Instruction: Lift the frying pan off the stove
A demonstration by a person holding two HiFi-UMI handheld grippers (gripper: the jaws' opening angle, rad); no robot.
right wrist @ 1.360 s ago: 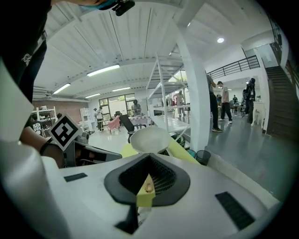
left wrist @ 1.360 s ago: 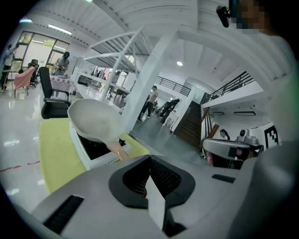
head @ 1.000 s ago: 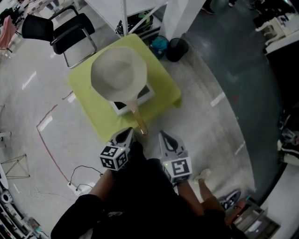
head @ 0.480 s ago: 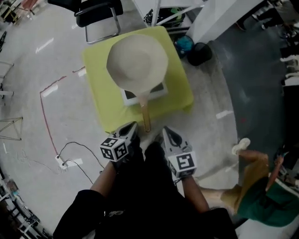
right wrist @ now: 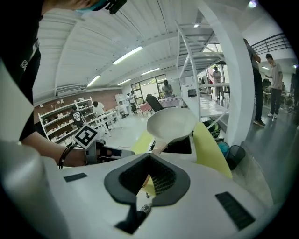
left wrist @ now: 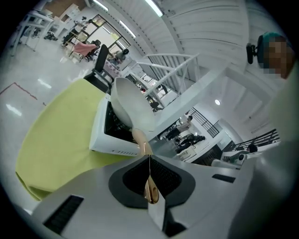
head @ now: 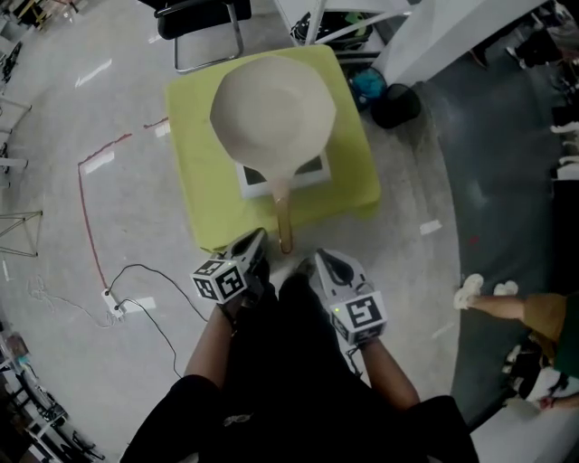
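Note:
A cream frying pan (head: pixel 271 113) sits on a white stove (head: pixel 312 170) on the yellow-green table (head: pixel 199 199). Its wooden handle (head: pixel 284 222) points toward me. My left gripper (head: pixel 254 240) hangs just left of the handle's end, apart from it, jaws shut and empty. My right gripper (head: pixel 318 263) is just right of and below the handle's end, also shut with nothing in it. In the left gripper view the pan (left wrist: pixel 131 105) and handle (left wrist: pixel 140 138) lie straight beyond the closed left gripper (left wrist: pixel 149 157). In the right gripper view, the pan (right wrist: pixel 170 123) is ahead of the right gripper (right wrist: pixel 149 157).
A black chair (head: pixel 204 18) stands behind the table. A black bin (head: pixel 395 104) and a teal object (head: pixel 366 86) sit at its right corner by a white column. A red line (head: pixel 86 217) and a black cable with a power strip (head: pixel 113 303) cross the floor at left. A bystander's legs (head: pixel 507 307) show at right.
Both grippers have sunk a little and stay either side of the handle's end; the left one has rolled. The bystander at right has walked on.

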